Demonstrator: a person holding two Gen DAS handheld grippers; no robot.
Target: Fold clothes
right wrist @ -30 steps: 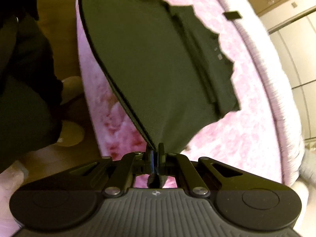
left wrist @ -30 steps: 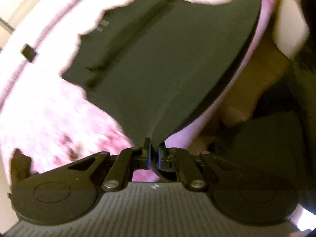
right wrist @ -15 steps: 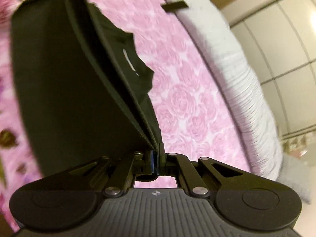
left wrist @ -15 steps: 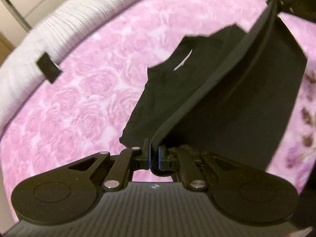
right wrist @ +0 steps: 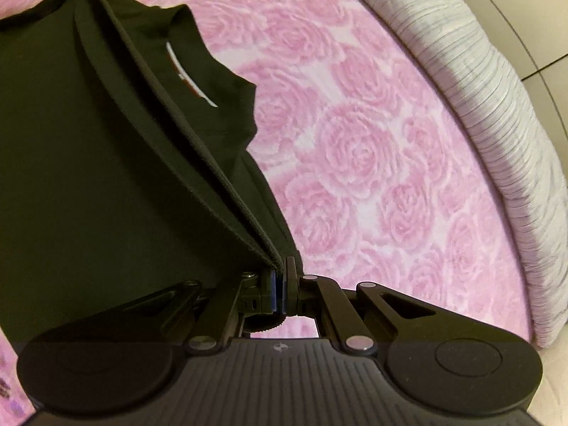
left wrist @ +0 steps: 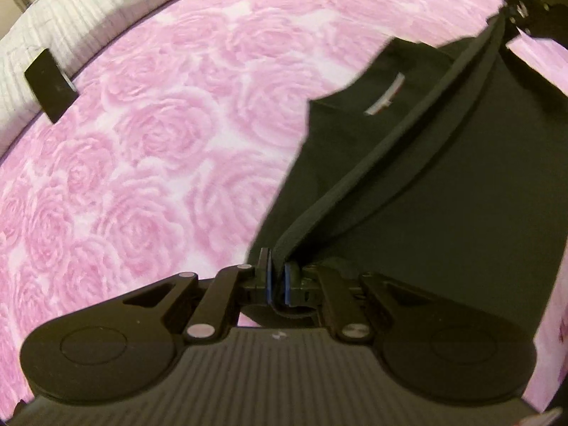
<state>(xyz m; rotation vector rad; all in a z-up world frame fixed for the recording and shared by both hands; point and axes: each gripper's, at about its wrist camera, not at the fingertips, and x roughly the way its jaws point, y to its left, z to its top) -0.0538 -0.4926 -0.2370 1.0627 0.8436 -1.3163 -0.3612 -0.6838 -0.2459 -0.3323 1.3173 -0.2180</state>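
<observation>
A black T-shirt point(left wrist: 443, 184) point(right wrist: 88, 177) is stretched between my two grippers over a pink rose-patterned bed cover point(left wrist: 159, 135) point(right wrist: 372, 149). My left gripper point(left wrist: 276, 273) is shut on one corner of the shirt's hem. My right gripper point(right wrist: 279, 277) is shut on the other corner. The hem runs taut as a doubled edge from one gripper to the other. Beyond it the shirt's upper part lies on the cover, with its white neck label point(left wrist: 385, 97) point(right wrist: 190, 71) showing. In the left wrist view the right gripper point(left wrist: 522, 7) appears at the top right.
A white ribbed bed edge point(left wrist: 71, 25) point(right wrist: 497, 124) curves along the far side of the cover. A small black tag point(left wrist: 49, 85) sits where cover and bed edge meet. Pale cabinet panels point(right wrist: 525, 17) stand behind the bed.
Both grippers have swung the held hem forward over the bed, from beside the mattress to above it. The shirt's collar part now lies on the cover, and the view has closed in.
</observation>
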